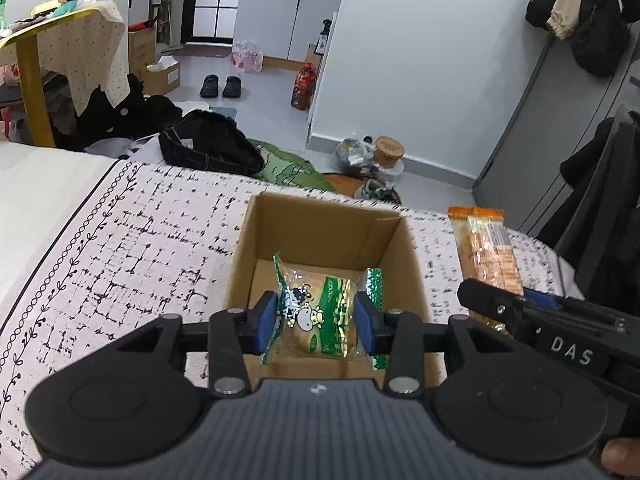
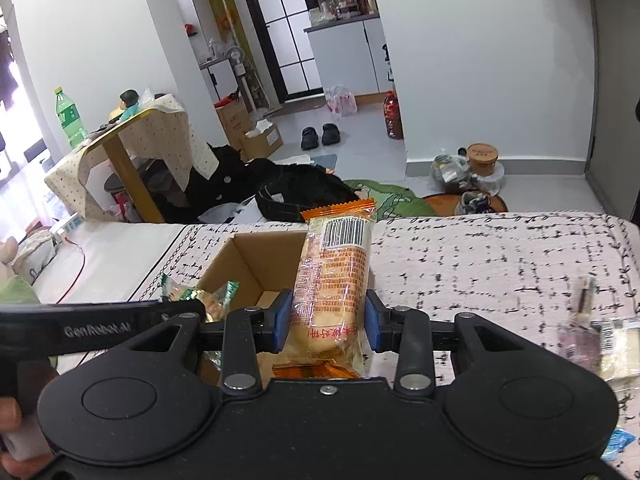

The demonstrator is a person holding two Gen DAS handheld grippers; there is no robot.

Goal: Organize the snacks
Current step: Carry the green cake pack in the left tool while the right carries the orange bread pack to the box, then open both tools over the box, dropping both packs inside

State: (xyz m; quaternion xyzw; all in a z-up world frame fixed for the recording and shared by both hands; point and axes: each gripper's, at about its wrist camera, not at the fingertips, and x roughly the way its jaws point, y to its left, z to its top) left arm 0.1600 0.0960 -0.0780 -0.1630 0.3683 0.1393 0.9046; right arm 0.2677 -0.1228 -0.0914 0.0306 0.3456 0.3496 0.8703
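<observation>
Left gripper [image 1: 316, 316] clamped on a green cow-print snack packet [image 1: 320, 312] above the open cardboard box [image 1: 320, 220], right gripper [image 2: 326, 320] clamped on an orange-wrapped snack packet [image 2: 334, 276] beside the box's right edge, box on a patterned cloth [image 1: 120, 240]

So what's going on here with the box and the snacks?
A person is sorting snacks with a handheld gripper in each hand. The left gripper holds a green cow-print snack packet over the open cardboard box on the patterned cloth. The right gripper holds a long orange biscuit pack beside the box. At least one more packet lies on the cloth, blurred.
</observation>
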